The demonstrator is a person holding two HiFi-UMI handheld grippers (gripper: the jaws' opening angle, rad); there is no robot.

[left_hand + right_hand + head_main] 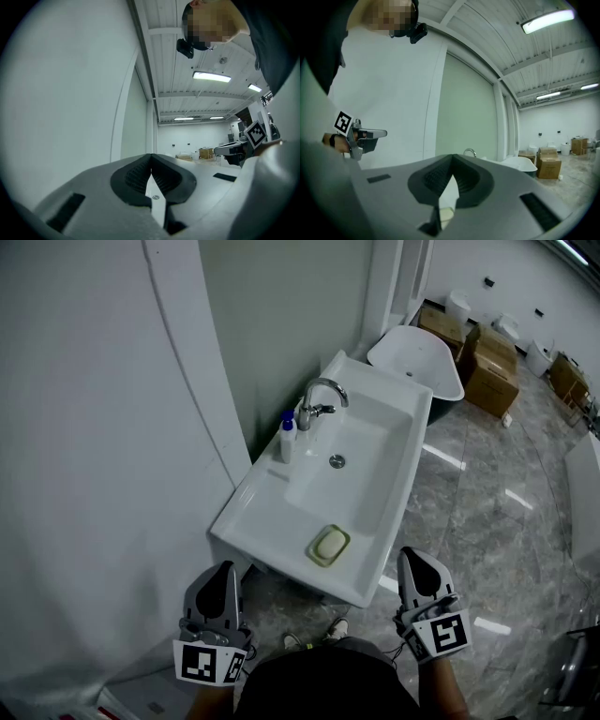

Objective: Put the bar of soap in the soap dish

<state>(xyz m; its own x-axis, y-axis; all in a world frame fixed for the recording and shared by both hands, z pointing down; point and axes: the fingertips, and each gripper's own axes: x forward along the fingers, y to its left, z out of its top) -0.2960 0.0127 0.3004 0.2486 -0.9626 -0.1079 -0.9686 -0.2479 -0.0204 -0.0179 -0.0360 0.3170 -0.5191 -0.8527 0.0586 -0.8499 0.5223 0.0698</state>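
Observation:
A pale bar of soap (329, 545) lies in a green soap dish (315, 555) on the near right rim of the white sink (253, 512). My left gripper (225, 570) is held below the sink's near left corner, shut and empty. My right gripper (413, 557) is off the sink's near right corner, also shut with nothing in it. In the left gripper view the jaws (151, 160) meet at the tip and point along the wall. In the right gripper view the jaws (452, 160) meet too, with the faucet (468, 151) beyond them.
A chrome faucet (319, 399) and a blue-capped bottle (287, 437) stand at the sink's back edge by the wall. A white bathtub (417, 362) and cardboard boxes (492, 367) sit further off on the marble floor. The person's shoes (314, 636) show under the sink.

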